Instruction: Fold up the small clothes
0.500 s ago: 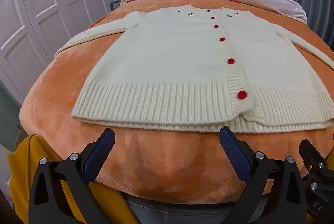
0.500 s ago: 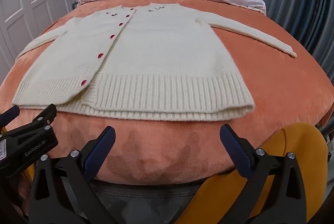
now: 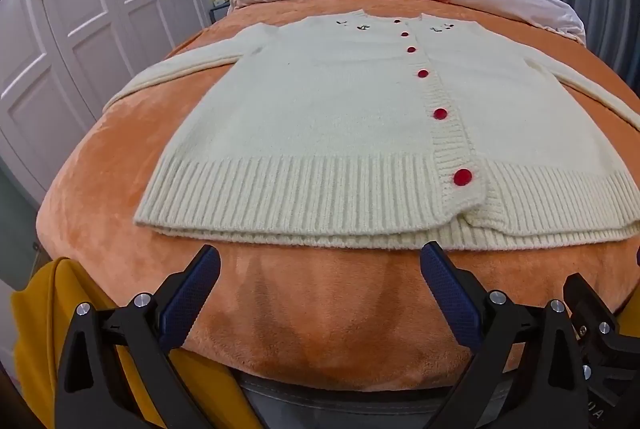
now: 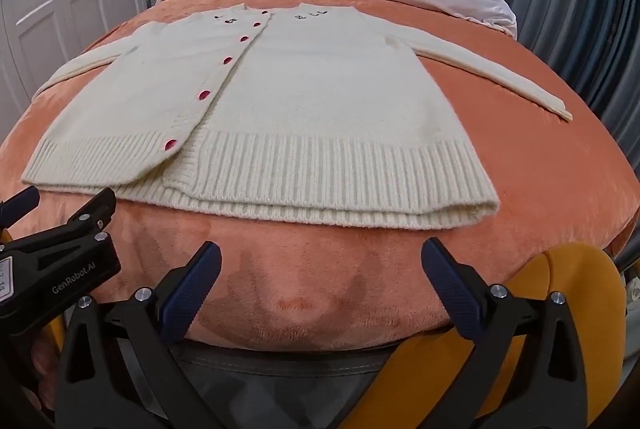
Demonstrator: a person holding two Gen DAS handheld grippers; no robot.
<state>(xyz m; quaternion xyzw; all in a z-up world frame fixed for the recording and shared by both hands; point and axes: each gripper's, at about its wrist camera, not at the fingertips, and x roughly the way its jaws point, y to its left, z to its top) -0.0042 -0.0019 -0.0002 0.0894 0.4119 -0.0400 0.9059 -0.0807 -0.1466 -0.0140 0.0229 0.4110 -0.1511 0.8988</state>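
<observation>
Cardigan flat, frame centre, hem nearest, long axis running away. Left gripper, right gripper wide, empty, equally near.

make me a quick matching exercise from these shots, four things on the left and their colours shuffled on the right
Things:
1. cardigan
2. buttons
3. blanket
4. gripper pads

Colours:
a. dark blue
b. cream
c. orange
d. red

Pairs: 1-b, 2-d, 3-c, 4-a
</observation>
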